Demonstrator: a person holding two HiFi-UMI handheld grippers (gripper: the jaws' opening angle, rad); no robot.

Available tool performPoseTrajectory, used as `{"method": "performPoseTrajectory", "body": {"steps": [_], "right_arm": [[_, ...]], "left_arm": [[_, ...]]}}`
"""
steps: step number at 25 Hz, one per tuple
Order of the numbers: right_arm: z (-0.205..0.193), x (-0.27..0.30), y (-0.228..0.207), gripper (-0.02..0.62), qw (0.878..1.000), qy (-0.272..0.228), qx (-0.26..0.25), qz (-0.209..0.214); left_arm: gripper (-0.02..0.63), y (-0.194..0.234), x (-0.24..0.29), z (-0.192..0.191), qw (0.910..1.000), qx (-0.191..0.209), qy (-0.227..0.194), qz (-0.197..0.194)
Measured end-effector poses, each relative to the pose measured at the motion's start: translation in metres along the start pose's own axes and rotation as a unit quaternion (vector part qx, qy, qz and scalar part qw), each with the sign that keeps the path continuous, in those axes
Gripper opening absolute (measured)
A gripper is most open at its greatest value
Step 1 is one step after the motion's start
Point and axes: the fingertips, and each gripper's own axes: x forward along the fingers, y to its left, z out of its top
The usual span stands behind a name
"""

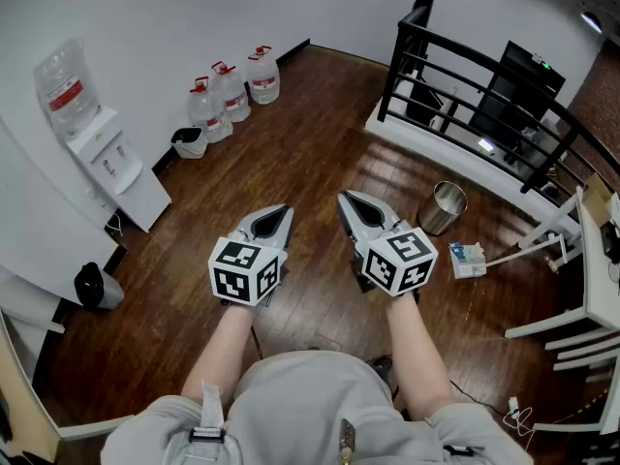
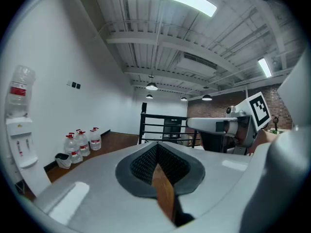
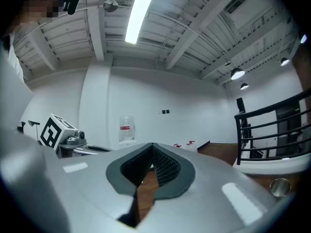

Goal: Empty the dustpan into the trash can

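While the left tongs (image 1: 279, 213) and right tongs (image 1: 349, 201) hover pressed together, empty, the dustpan (image 1: 468, 259) lies just beside the trash can (image 1: 444, 207); probably light, stiff plastic, best gripped by its long handle (image 1: 523, 251).

The head camera is looking steeply down from above the person onto the wooden floor (image 1: 291, 163), with the left gripper (image 1: 279, 213) and right gripper (image 1: 351, 201) close beneath. Each gripper's camera is sitting right behind its own jaws, facing roughly level across the room. All three are catching the water dispenser (image 1: 107, 153) and the black railing (image 1: 484, 95).
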Motion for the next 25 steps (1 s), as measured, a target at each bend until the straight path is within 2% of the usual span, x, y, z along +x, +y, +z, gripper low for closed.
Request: {"method": "performPoseTrajectory", "body": {"steps": [6, 11, 20, 25], "right_arm": [[0.003, -0.045, -0.054, 0.000, 0.998, -0.009, 0.005, -0.064], [0.005, -0.109, -0.107, 0.000, 0.990, -0.017, 0.013, -0.141], [-0.006, -0.263, -0.199, 0.000, 0.960, -0.023, 0.034, -0.277], [-0.014, -0.350, -0.255, 0.000, 0.943, -0.026, 0.048, -0.329]], "left_arm": [[0.003, -0.047, 0.044, 0.002, 0.9981, 0.012, 0.001, -0.060], [0.003, -0.112, 0.088, 0.004, 0.9907, 0.027, 0.010, -0.133], [0.003, -0.259, 0.162, -0.012, 0.9634, 0.053, 0.041, -0.260], [0.003, -0.350, 0.204, -0.027, 0.9471, 0.063, 0.056, -0.309]]}}
